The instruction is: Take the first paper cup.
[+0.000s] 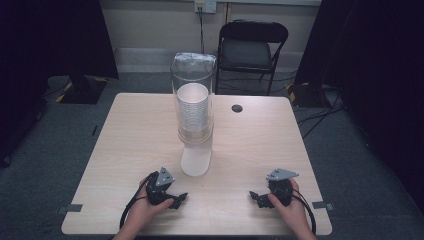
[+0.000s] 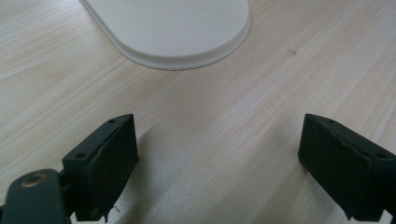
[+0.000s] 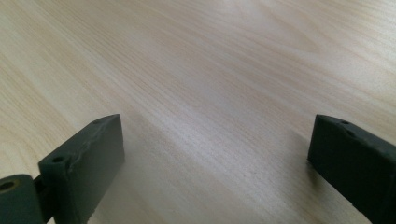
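A tall clear cup dispenser [image 1: 193,95] stands at the middle of the wooden table [image 1: 130,130], with a stack of white cups [image 1: 192,112] inside it. Its white base [image 1: 195,161] reaches toward the front, and the rounded end of the base [image 2: 173,28] lies just beyond my left jaws. My left gripper [image 1: 178,199] rests near the front edge, open and empty, its tips pointing right. My left gripper [image 2: 217,154] has only bare wood between its jaws. At the front right, my right gripper [image 1: 255,196] points left, and that gripper [image 3: 215,158] is open over bare table.
A small dark round hole [image 1: 237,108] sits in the table right of the dispenser. A black folding chair [image 1: 250,50] stands behind the table. Cables [image 1: 320,115] lie on the grey floor at the right. Tape tabs [image 1: 74,207] mark the table's front corners.
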Demonstrator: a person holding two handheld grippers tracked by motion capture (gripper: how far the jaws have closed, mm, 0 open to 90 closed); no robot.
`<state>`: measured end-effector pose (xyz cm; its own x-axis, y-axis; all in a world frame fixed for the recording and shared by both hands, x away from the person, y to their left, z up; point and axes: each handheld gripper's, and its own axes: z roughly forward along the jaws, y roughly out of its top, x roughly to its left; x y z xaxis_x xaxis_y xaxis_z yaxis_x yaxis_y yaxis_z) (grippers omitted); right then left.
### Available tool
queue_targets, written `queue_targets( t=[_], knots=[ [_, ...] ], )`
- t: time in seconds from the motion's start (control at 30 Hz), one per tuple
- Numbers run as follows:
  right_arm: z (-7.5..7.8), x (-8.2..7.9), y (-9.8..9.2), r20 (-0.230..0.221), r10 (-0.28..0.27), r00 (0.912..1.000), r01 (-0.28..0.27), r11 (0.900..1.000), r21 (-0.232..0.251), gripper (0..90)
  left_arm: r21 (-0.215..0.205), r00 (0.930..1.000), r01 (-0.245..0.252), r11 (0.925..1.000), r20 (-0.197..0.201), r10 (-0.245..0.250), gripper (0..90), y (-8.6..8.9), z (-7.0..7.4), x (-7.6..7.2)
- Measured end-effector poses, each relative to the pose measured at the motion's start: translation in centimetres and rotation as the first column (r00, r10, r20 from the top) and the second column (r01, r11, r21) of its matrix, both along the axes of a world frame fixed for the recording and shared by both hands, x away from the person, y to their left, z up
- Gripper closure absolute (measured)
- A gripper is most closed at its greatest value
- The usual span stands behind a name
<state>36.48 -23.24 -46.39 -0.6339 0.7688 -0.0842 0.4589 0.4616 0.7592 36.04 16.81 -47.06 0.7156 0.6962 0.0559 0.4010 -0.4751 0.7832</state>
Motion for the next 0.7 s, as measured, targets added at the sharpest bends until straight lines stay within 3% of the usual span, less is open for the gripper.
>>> queue_targets(
  t=[0.23,0.33,0.37,0.43,0.5,0.6,0.7],
  knots=[
    [0.0,0.0,0.0,-0.001,0.000,1.0000,0.000,1.000,0.001,3.3,-0.001,1.0000,-0.007,1.0000,-0.003,0.007,10.5,-0.1,0.0,-0.1],
    [0.0,0.0,0.0,-0.001,0.000,1.0000,0.000,1.000,0.002,3.3,-0.022,0.9999,-0.010,0.9997,0.000,0.010,19.4,0.0,0.2,0.0],
    [0.0,0.0,0.0,-0.001,-0.001,1.0000,0.001,1.000,0.002,3.3,-0.056,0.9997,-0.025,0.9981,-0.001,0.025,16.8,0.0,0.5,0.1],
    [0.0,0.0,0.0,-0.001,0.000,1.0000,0.000,1.000,0.001,3.3,-0.060,0.9993,-0.029,0.9977,0.020,0.031,16.5,0.1,0.9,0.2],
    [0.0,0.0,0.0,0.002,0.005,1.0000,-0.005,1.000,0.000,3.3,-0.110,0.9987,-0.046,0.9929,0.014,0.048,17.4,0.2,1.8,0.5],
    [0.0,0.0,0.0,0.002,0.005,1.0000,-0.005,1.000,0.001,3.3,-0.126,0.9984,-0.050,0.9907,0.020,0.053,17.5,0.3,2.4,0.7],
    [0.0,0.0,0.0,0.002,0.004,1.0000,-0.004,1.000,0.001,3.3,-0.165,0.9960,-0.076,0.9832,0.032,0.083,17.6,0.4,3.7,1.3]
  ],
)
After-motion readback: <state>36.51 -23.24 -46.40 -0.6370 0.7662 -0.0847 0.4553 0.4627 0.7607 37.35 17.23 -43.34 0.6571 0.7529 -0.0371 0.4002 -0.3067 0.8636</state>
